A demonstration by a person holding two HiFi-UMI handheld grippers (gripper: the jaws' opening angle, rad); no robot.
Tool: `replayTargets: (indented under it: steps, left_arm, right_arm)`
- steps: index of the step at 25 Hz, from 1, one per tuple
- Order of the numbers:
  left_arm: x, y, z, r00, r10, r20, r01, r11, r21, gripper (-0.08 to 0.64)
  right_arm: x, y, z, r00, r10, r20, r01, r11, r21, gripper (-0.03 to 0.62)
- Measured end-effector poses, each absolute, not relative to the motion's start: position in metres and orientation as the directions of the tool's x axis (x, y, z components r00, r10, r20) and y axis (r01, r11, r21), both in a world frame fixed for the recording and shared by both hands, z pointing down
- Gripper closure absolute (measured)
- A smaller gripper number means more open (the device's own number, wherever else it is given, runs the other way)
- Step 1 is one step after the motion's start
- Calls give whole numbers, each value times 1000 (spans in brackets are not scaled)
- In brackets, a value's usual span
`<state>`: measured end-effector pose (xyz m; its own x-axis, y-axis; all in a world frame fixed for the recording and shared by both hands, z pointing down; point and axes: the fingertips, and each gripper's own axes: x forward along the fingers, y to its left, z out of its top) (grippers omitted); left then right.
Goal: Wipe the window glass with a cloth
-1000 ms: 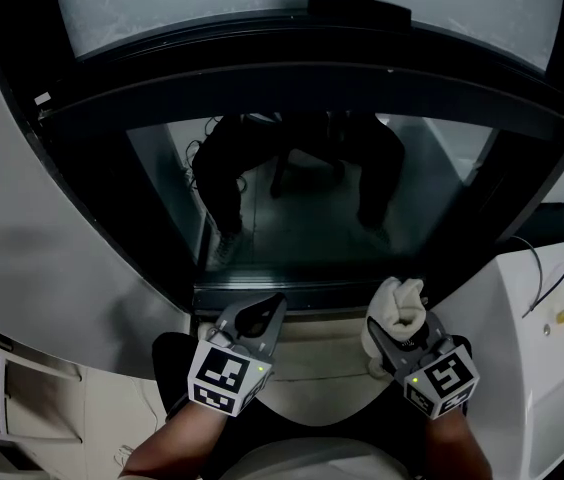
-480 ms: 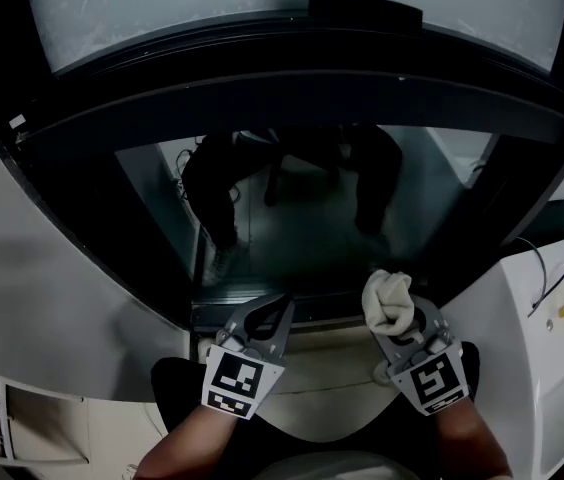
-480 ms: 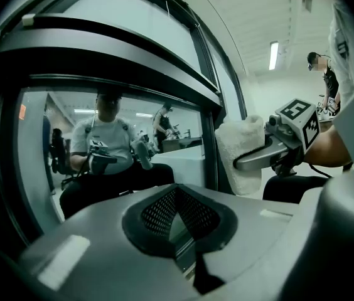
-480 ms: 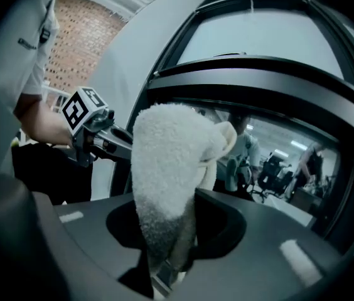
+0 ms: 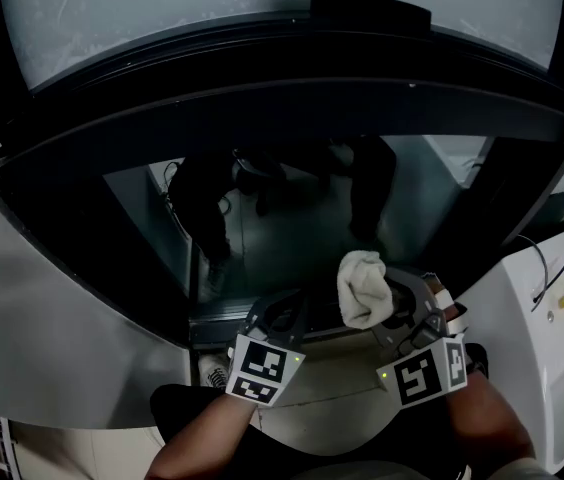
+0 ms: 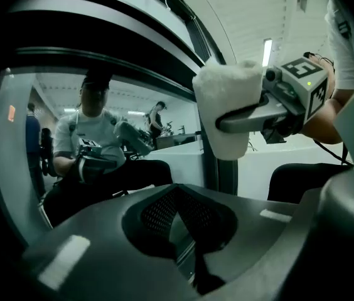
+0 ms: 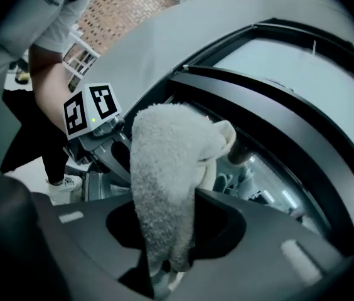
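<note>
The white cloth [image 5: 363, 288] is bunched into a thick wad that stands up out of the right gripper [image 5: 394, 310], whose fingers pinch its lower end. The wad sits in front of the lower right part of the window glass [image 5: 292, 230]; whether it touches the pane cannot be told. Just to its left the left gripper [image 5: 284, 314] sits low by the bottom rail of the dark window frame [image 5: 282, 108], its fingers pressed together with nothing between them. The glass mirrors a seated person [image 5: 202, 193] in dark trousers. To the right of the frame is a white panel [image 5: 522, 318] with a thin dark cable [image 5: 554, 268] running over it.
</note>
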<state>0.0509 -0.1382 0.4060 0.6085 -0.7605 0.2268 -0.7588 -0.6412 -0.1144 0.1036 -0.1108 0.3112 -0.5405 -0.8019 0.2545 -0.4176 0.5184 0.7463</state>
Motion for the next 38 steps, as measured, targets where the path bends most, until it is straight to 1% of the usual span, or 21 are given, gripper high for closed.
replayTargets:
  steps: [2,5,7,9,12,15,18,24,28,38]
  left_arm:
    - [45,-149,418,596,-765,244,-766,-633,-114,543]
    - [34,-165,441,575,-772,269,-781,-617,-101,543]
    - [27,-174,454,572,-774,271,-789,-610,-79,543]
    - [21,-180,463,574,-774,265,-791,-609,-65,543]
    - [11,-182,476,577,-773,263,-794,-607,-40,543]
    - [2,-185,485,578,-771,267,-796,-604,-24,543]
    - [-3,-189,481,591,-770,241,-795,-607,9,543]
    - [-13,-197,471,593,-779,201,-803,-592,76,543]
    - [-11,-200,466,602,-776,188,-798,-591,119,543]
    - [-13,-198,466,609,-770,188,-793,-597,121,543]
  right_arm:
    - [93,-118,302,-531,-815,231,-360,464,809,460]
    - [75,-133,288,-505,-844,183,-244,342,907,460]
    - [60,-143,278,-494,-858,143,-173,258,951,460]
    - [46,-151,266,-489,-867,93,-130,178,975,460]
    - [26,-160,252,-487,-873,34,-100,94,991,459]
    - [12,-167,249,-484,-875,8,-67,47,997,457]
    - [0,-174,248,-477,-879,-18,-37,0,999,457]
    - [-18,-180,224,-463,-870,-168,-82,-147,986,457]
    - [-21,-195,218,-429,-880,-204,-80,-188,979,457]
    - [-25,-221,235,-408,-900,-151,-56,-140,989,457]
